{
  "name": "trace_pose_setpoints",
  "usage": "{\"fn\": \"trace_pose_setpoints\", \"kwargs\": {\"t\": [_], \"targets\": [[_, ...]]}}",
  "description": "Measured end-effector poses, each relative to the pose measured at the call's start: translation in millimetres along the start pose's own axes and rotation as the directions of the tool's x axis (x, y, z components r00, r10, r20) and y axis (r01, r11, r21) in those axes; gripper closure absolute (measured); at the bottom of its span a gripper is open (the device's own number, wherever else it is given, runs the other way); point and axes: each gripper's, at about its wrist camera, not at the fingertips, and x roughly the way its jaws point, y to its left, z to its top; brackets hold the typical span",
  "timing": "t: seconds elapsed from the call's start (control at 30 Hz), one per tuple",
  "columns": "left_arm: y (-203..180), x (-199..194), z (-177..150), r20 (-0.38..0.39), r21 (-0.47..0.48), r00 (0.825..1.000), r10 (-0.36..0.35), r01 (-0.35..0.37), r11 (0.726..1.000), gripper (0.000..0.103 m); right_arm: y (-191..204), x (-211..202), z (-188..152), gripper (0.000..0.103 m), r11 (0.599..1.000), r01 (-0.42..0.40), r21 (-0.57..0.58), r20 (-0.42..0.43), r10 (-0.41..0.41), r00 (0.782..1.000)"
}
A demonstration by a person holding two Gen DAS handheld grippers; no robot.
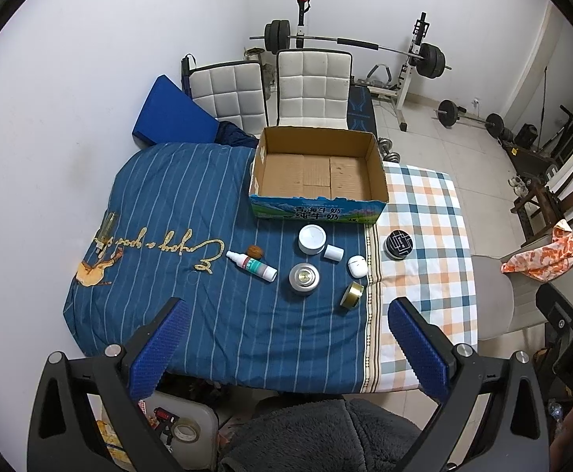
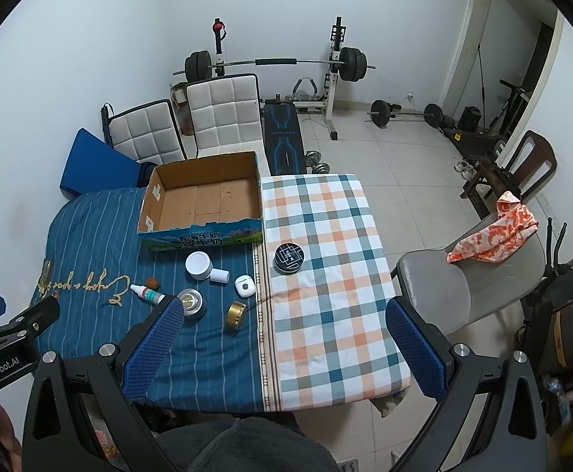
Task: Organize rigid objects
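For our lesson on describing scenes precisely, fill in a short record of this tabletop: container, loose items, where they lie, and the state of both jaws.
container: cardboard box, open, nothing visible inside
surface: table with blue striped cloth and checked cloth
items on striped cloth: white jar, white cap, earbud case, silver tin, gold tape roll, spray bottle, walnut
item on checked cloth: black round tin
left gripper: jaws open, holding nothing
right gripper: jaws open, holding nothing

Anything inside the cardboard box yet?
No. The cardboard box shows only its bare brown floor; the near wall hides a thin strip along its front. The white jar, black tin and spray bottle lie outside, on the cloth in front.
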Motion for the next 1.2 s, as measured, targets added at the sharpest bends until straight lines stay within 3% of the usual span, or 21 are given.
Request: {"fn": "trace_pose_setpoints", "kwargs": {"t": [1.2], "targets": [[4.0,-3.2,0.2,0.0,0.01,1.0,-0.012,0.012,1.0,0.0,2.1,-1.2,-3.2,0.0,1.0,0.006,0.023,0.007,-0.006,1.0]]}}
